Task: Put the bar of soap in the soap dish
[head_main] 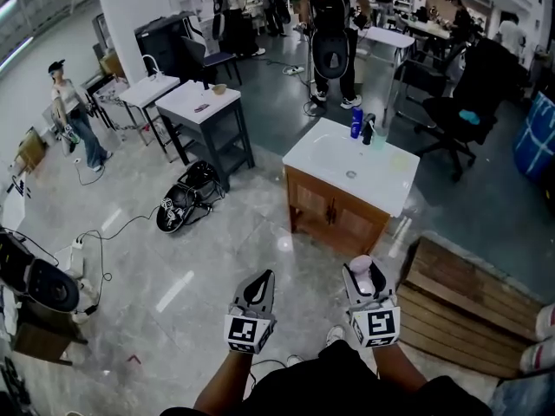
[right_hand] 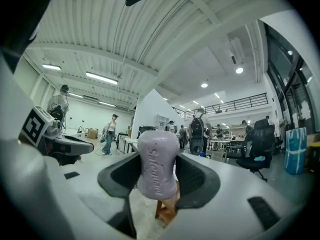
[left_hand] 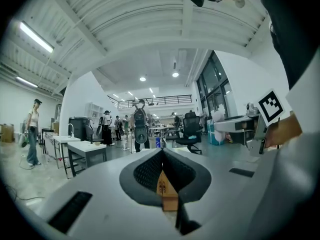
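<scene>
Right gripper (head_main: 365, 277): jaws wide, clamped on the upright lavender bar of soap (right_hand: 158, 165). Left gripper (left_hand: 163, 158): jaws closed together, empty. Open grey polished floor (head_main: 260, 232) separates both from the near edge of the white-topped wooden sink cabinet (head_main: 345, 189).

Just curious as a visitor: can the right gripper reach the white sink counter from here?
Probably not yet. The right gripper, holding the soap, is well short of the sink counter; open floor lies between, nothing blocking, so the person likely must step closer.
</scene>
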Available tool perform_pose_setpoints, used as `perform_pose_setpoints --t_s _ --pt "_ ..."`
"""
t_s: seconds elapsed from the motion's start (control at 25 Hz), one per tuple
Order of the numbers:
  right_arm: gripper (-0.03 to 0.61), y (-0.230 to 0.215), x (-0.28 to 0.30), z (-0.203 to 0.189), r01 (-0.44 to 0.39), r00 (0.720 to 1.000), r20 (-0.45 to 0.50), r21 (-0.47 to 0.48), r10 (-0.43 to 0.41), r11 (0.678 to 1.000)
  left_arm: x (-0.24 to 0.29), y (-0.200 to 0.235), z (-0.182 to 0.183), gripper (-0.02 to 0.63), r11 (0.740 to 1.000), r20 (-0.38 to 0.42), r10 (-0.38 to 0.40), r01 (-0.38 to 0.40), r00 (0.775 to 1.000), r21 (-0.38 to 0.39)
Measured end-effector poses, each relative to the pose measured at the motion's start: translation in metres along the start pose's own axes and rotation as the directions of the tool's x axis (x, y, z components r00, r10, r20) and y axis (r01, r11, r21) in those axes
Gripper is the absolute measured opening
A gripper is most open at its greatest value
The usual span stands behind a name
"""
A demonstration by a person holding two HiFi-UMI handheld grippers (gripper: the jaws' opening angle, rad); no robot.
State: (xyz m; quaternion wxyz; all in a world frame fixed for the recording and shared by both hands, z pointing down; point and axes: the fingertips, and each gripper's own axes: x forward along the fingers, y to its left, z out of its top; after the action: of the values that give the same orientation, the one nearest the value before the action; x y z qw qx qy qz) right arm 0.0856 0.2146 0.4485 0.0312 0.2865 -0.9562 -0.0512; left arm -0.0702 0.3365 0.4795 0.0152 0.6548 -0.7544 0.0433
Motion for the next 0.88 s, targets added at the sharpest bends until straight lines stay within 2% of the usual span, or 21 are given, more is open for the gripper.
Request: perform_pose_setpoints --t_s 0.24,0.4,0.88 --pt "0.222 -0.015 0.024 -0.003 0.004 1.0 -0.014 0.016 -0.004 1.0 0.03 0.009 -0.001 0.018 1.0 -0.025 -0.016 0.016 1.0 -0.001" --pt "0.222 -0.028 0.053 -0.004 -0.005 1.0 0.021 0.051 0.004 0.999 0.059 0.021 -0.005 0.018 1.0 -0.045 -0.028 0.028 0.999 0.004" --pt "0.222 -0.109 0.148 -0.025 0.026 1.0 -0.004 0.076 -0.026 0.997 0.191 0.041 -0.004 0.018 0.997 -0.075 -0.064 0.066 0.995 0.028"
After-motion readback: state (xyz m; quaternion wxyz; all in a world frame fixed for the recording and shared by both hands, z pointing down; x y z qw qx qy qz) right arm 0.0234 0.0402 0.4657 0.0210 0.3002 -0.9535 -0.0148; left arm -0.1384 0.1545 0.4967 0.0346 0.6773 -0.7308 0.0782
